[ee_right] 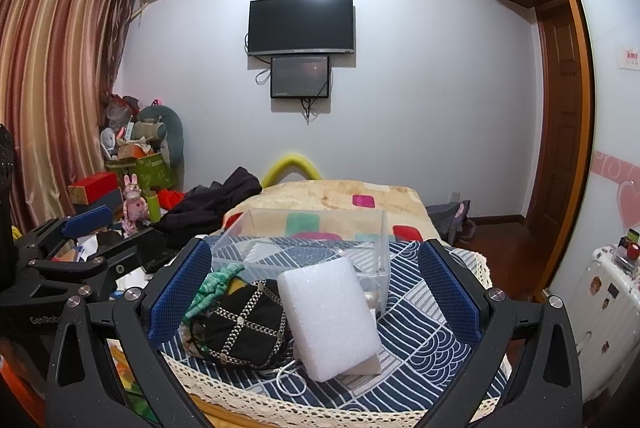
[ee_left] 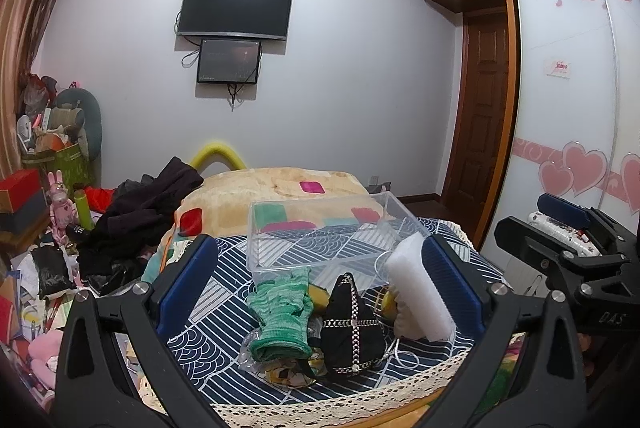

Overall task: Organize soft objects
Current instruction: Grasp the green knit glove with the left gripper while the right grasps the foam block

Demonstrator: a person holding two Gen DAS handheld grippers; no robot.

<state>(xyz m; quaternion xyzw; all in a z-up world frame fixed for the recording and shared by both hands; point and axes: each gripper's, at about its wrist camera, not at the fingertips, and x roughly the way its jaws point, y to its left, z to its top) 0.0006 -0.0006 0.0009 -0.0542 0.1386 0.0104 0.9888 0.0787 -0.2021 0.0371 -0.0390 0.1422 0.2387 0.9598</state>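
Both grippers, left [ee_left: 316, 280] and right [ee_right: 314, 292], have jaws wide apart and empty; the sponge [ee_right: 330, 316] stands tilted, centered before the right one.

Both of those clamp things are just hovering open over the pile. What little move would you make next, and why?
Probably ease the right tool forward and close it on the white foam block. That block already sits between its open fingers, on top of the pile, and the clear plastic box right behind it looks empty.
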